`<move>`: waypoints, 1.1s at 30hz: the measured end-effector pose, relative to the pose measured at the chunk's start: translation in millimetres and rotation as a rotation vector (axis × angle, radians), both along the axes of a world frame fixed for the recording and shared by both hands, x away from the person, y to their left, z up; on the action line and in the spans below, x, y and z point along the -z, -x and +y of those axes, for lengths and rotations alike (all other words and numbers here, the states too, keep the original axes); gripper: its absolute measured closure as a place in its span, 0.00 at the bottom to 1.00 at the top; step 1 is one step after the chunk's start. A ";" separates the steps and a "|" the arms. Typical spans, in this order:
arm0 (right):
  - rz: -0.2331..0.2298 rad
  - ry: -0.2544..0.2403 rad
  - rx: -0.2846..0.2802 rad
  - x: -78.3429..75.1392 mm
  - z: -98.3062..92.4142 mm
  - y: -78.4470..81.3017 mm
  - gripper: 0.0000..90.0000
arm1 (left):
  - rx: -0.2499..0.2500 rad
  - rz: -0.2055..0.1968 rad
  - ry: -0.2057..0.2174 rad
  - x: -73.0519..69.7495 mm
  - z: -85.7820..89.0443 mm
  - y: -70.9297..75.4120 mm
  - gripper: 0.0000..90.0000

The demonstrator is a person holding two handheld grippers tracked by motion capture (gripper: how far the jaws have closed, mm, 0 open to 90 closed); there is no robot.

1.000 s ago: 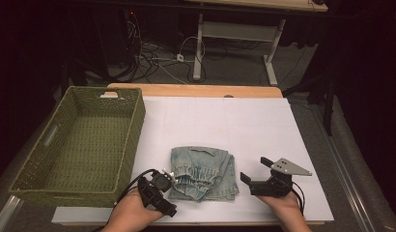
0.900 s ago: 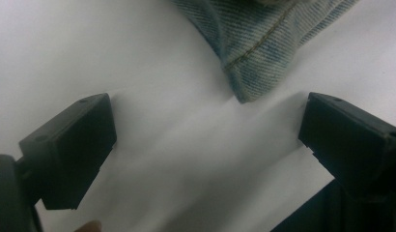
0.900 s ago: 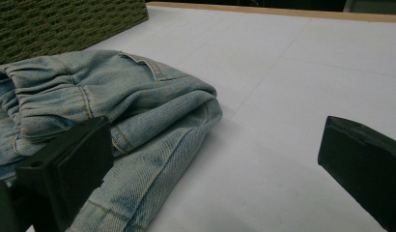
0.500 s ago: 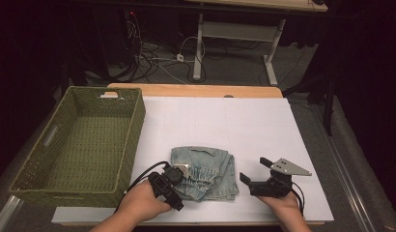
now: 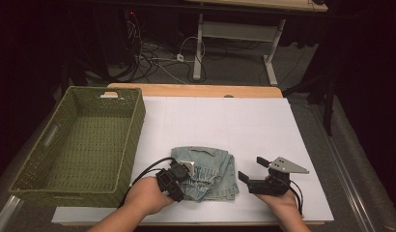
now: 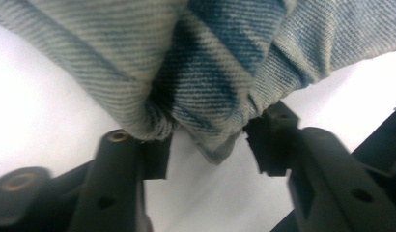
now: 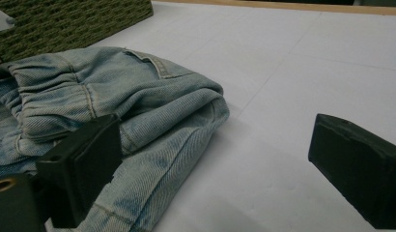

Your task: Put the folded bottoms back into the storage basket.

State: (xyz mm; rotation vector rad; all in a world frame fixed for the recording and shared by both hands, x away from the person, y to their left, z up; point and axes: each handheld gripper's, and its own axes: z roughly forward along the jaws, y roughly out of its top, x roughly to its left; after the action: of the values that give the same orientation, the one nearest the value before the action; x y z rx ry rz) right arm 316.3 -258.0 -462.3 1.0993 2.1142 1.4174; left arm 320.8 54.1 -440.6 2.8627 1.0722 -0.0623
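A folded light-blue denim garment (image 5: pixel 208 166) (image 7: pixel 138 106) lies on the white table cover (image 5: pixel 234 125) near the front edge. My left gripper (image 5: pixel 188 175) (image 6: pixel 208 145) is at the garment's left edge. Its jaws have just been closing, and a bunched fold of denim (image 6: pixel 210 72) is pinched between the tips. My right gripper (image 5: pixel 250 169) (image 7: pixel 215 145) rests just right of the garment, open. Its jaws have just closed a little, with nothing between them.
A green woven basket (image 5: pixel 133 125) (image 7: pixel 65 14) stands at the table's left, close to the garment. The white cover stretches behind and to the right. Beyond the table's wooden far edge (image 5: pixel 196 90) are cables and desk legs on the floor.
My left hand has moved right onto the garment's left edge, and its jaws have narrowed around the fabric. The right hand has stayed put.
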 end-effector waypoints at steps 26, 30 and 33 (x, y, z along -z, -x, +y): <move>0.309 0.047 -0.056 18.5 53.3 -71.6 0.63 | 0.055 -0.009 0.011 -1.4 1.9 2.0 0.83; 0.308 0.041 -0.071 17.6 54.9 -67.8 0.75 | 0.052 -0.012 0.013 -1.4 2.0 2.5 0.83; 0.282 0.047 -0.073 15.5 56.0 -64.0 0.83 | 0.050 -0.013 0.014 -1.9 2.2 2.9 0.83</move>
State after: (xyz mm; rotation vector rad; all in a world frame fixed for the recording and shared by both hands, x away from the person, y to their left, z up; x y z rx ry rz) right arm 380.3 -202.0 -477.7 1.2801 2.3903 1.3006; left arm 318.0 56.3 -438.7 2.8734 0.9943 -0.0546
